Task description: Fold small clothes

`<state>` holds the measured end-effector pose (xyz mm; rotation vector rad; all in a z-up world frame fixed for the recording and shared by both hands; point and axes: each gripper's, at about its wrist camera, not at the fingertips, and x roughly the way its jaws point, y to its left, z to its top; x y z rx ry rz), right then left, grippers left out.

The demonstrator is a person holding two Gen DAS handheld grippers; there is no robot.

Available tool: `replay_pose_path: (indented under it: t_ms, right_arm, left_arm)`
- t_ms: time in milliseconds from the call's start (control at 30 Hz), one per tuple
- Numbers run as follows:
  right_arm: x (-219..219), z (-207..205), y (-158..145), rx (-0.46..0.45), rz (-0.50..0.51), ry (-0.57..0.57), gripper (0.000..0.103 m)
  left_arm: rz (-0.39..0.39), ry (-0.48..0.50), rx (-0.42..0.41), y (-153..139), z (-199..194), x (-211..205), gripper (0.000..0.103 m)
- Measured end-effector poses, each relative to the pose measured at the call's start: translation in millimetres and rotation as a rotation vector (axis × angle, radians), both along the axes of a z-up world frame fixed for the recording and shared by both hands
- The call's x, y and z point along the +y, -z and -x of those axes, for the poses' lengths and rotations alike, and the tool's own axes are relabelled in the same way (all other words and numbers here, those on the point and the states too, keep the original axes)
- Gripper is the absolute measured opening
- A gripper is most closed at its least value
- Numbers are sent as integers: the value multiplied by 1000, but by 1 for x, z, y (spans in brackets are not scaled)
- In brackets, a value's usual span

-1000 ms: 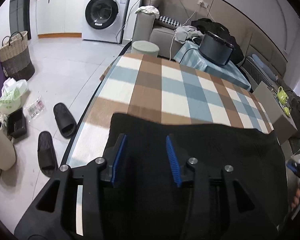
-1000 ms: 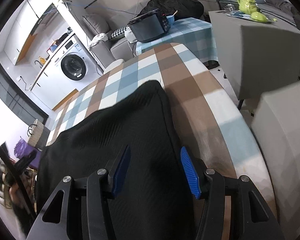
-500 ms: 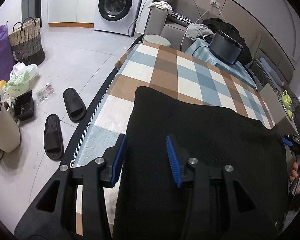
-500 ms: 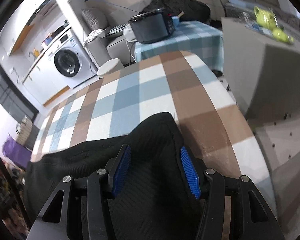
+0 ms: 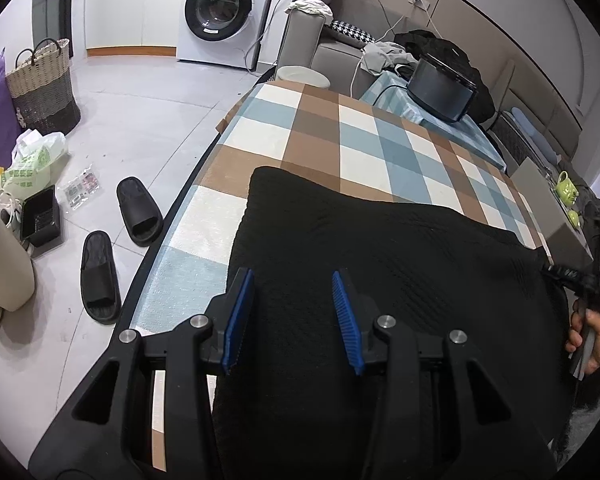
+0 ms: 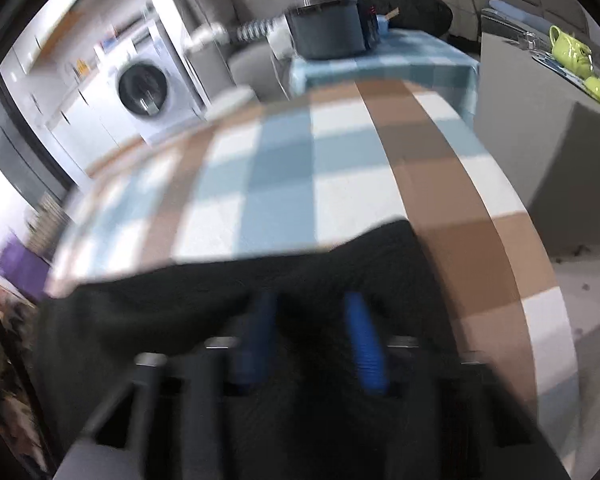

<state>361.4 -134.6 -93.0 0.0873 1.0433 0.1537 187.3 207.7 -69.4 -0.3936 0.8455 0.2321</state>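
Pulled nearer, black garment point(image 6: 228, 300) blurs under right hand-held gripper point(image 6: 312, 340), jaws closing; left point(image 5: 292, 316) half-open.

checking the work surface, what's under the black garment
The black knit garment lies on a table covered by a brown, blue and white checked cloth. Whatever lies beneath the garment's middle is hidden.

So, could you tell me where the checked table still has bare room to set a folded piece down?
The far half of the checked table is bare, from the black garment up to the end by the white stool. A bare strip also runs along the floor-side edge, beside the garment. The near half is crowded: garment and both grippers.
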Motion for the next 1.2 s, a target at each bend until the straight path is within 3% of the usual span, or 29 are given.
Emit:
replay_pose_path:
  t_ms: [67, 267, 300, 467, 600, 733, 867, 1033, 1200]
  right_arm:
    - [0, 3, 3, -15, 46, -5, 1]
    - [-13, 14, -11, -62, -39, -31, 1]
    - [-16, 16, -15, -78, -79, -36, 3]
    - [-4, 19, -28, -102, -152, -55, 43]
    - [26, 14, -28, -110, -165, -90, 44]
    - [56, 10, -24, -126, -155, -202, 44]
    - [71, 13, -5, -2, -59, -249, 34]
    - [53, 38, 0, 37, -46, -260, 34]
    - [6, 62, -25, -67, -70, -147, 45]
  left_arm:
    - [2, 3, -2, 0, -2, 0, 37]
    - [6, 4, -4, 1, -3, -1, 37]
    - [7, 6, -3, 1, -4, -2, 37]
    - [5, 20, 1, 2, -7, -5, 37]
    - [-1, 26, 2, 1, -7, -9, 37]
    - [-4, 26, 1, 1, -7, -8, 37]
    - [0, 26, -1, 1, -7, -7, 37]
    - [9, 34, 5, 4, -8, -8, 37]
    - [12, 35, 20, 7, -10, -7, 38]
